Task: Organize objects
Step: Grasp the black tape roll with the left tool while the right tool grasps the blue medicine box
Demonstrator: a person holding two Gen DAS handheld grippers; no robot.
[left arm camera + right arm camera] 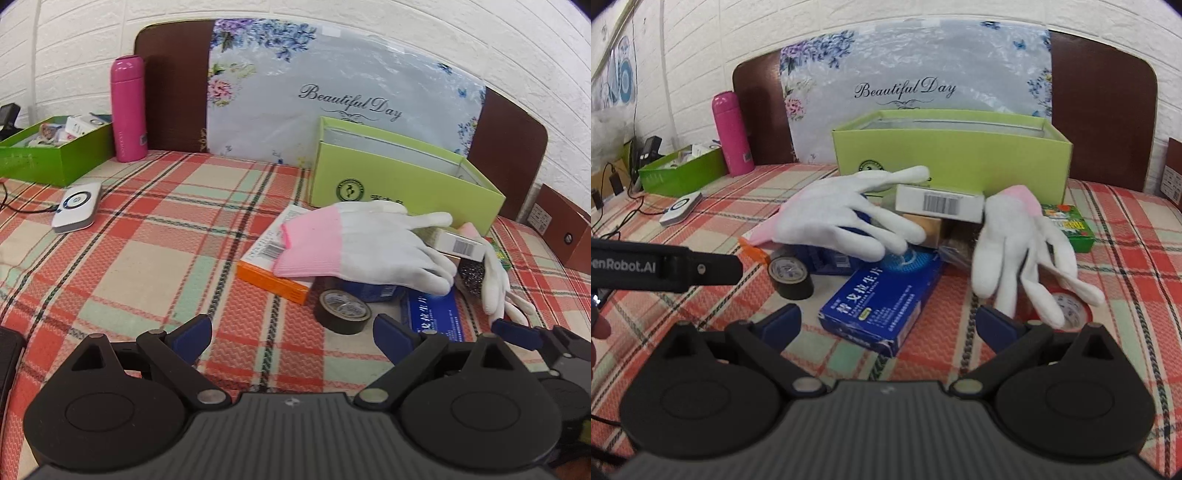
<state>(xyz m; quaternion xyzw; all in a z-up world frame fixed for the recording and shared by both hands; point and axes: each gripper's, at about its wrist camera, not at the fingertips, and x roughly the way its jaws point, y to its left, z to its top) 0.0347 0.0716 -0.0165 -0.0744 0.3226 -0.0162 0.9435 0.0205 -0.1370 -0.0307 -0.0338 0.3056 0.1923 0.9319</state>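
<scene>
While heaped before the open green box [953,155], soft and limp, light: 2 white gloves [373,247] draped over stiff cartons. Best pinched at a pink cuff [310,243]. Left gripper [291,332] and right gripper [888,325] both spread, empty.
</scene>
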